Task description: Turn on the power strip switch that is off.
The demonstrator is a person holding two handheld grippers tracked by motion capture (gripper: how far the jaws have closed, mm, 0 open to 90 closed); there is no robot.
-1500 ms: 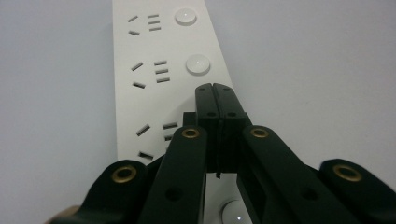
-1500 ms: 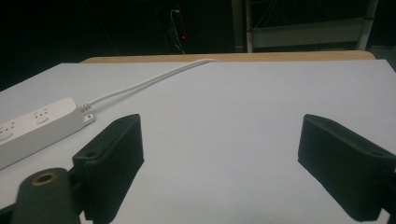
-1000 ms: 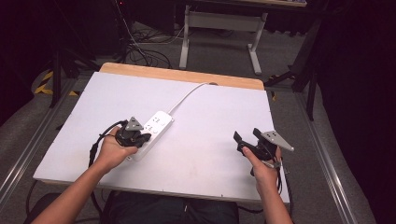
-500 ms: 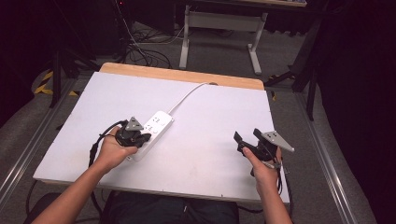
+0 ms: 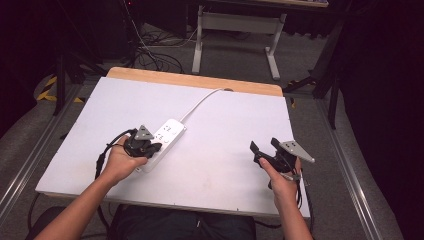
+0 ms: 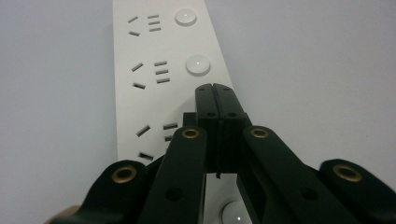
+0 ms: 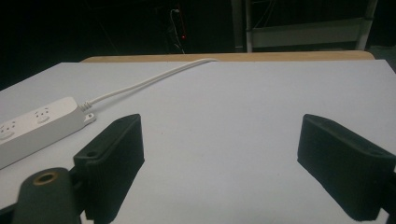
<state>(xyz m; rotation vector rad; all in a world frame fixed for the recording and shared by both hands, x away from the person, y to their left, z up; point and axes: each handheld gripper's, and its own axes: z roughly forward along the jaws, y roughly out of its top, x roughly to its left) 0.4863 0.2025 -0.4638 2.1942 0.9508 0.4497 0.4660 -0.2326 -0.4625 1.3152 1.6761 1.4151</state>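
A white power strip [image 5: 167, 136] lies left of the table's centre, and its white cable [image 5: 200, 102] runs to the far edge. My left gripper [image 5: 155, 147] hovers over the strip's near end with its jaws shut and nothing between them. In the left gripper view the closed tips [image 6: 215, 89] sit just below a round white button [image 6: 198, 64] on the power strip [image 6: 140, 56], near its right edge. My right gripper [image 5: 264, 148] is held near the table's right front, open and empty, well apart from the strip. In the right gripper view the right gripper [image 7: 219, 154] faces bare table, with the power strip [image 7: 37, 122] at its left.
The white table top [image 5: 225, 130] has a wooden strip along its far edge [image 5: 200, 81]. Behind the table stand a metal desk frame [image 5: 235, 25] and loose cables on the floor [image 5: 155, 55]. Metal rails run along both sides [image 5: 350, 170].
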